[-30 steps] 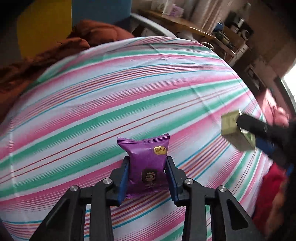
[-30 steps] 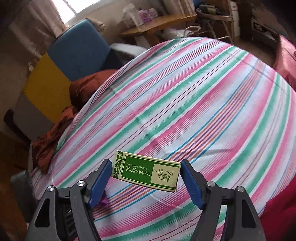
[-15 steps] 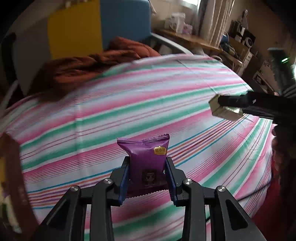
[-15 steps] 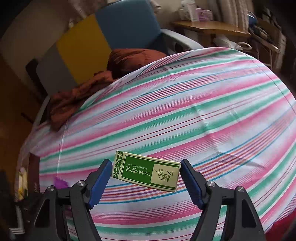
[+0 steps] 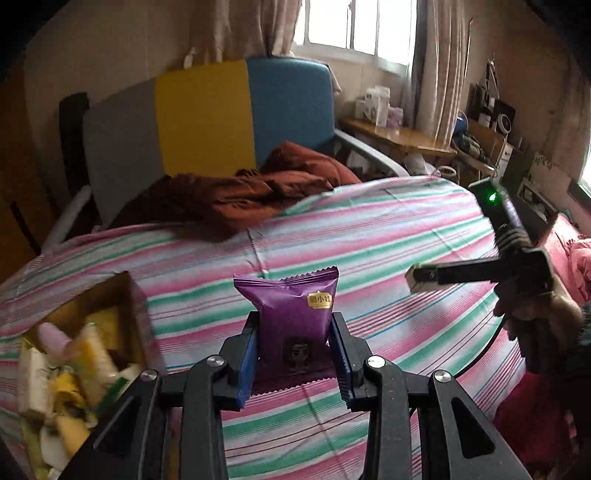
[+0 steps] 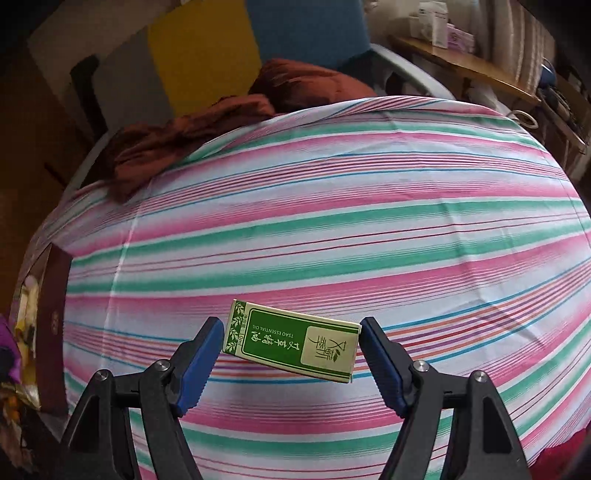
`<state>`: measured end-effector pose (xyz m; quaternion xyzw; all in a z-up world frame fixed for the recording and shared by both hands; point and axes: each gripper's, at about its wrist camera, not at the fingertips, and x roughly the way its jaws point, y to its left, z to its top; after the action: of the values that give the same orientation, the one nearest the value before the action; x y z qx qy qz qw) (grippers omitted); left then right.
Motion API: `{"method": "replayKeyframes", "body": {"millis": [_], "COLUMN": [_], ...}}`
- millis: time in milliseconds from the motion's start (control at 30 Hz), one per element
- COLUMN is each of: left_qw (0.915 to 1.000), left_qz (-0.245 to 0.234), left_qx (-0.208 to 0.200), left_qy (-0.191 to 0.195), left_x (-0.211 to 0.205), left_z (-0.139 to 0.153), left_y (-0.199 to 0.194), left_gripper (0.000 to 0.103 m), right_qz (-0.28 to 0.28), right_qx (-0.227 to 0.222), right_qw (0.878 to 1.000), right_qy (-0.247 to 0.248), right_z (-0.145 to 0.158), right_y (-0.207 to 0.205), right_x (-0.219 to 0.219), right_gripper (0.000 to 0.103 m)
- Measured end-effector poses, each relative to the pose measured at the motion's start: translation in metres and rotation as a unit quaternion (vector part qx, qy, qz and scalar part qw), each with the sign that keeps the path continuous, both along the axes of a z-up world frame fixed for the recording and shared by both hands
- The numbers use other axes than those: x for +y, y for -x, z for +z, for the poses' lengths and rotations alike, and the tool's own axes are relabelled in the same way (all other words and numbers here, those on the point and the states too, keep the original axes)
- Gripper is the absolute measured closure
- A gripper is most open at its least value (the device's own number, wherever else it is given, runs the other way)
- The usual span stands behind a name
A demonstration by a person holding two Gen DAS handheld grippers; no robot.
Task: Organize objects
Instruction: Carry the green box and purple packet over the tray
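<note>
Striped bedsheet [image 6: 332, 206]; left tongs [image 5: 295, 354] clamp purple packet [image 5: 291, 325], right tongs [image 6: 291, 350] clamp green box [image 6: 291, 341].

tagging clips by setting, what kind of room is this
Most likely a lived-in bedroom at home: a bed under a striped sheet, a curtained window, and a cluttered wooden side table against the wall.

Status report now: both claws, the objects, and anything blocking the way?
Left claw shut on purple snack packet. Right claw shut on green oil box. Open box of snacks at left; striped cloth between bare.
</note>
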<state>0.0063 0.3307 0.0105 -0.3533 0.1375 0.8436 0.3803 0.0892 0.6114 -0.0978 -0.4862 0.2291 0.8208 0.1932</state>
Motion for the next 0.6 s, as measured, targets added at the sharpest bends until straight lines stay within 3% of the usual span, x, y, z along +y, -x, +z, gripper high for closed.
{"method": "replayKeyframes", "body": {"millis": [233, 600], "left_qw": [0.9996, 0.9981], "left_qz": [0.019, 0.054], "left_qx": [0.009, 0.008], "left_qy": [-0.018, -0.029], "left_x": [-0.039, -0.087], "left_z": [0.013, 0.009], "left_y": [0.0, 0.004], "left_gripper": [0.066, 0.066], "right_qz": [0.036, 0.083], "right_qx": [-0.01, 0.005], "right_qw": [0.999, 0.996], "right_qy": [0.009, 0.026], "right_z": [0.001, 0.011], "right_y": [0.022, 0.047], "right_x": [-0.044, -0.114], "right_gripper": [0.027, 0.027]}}
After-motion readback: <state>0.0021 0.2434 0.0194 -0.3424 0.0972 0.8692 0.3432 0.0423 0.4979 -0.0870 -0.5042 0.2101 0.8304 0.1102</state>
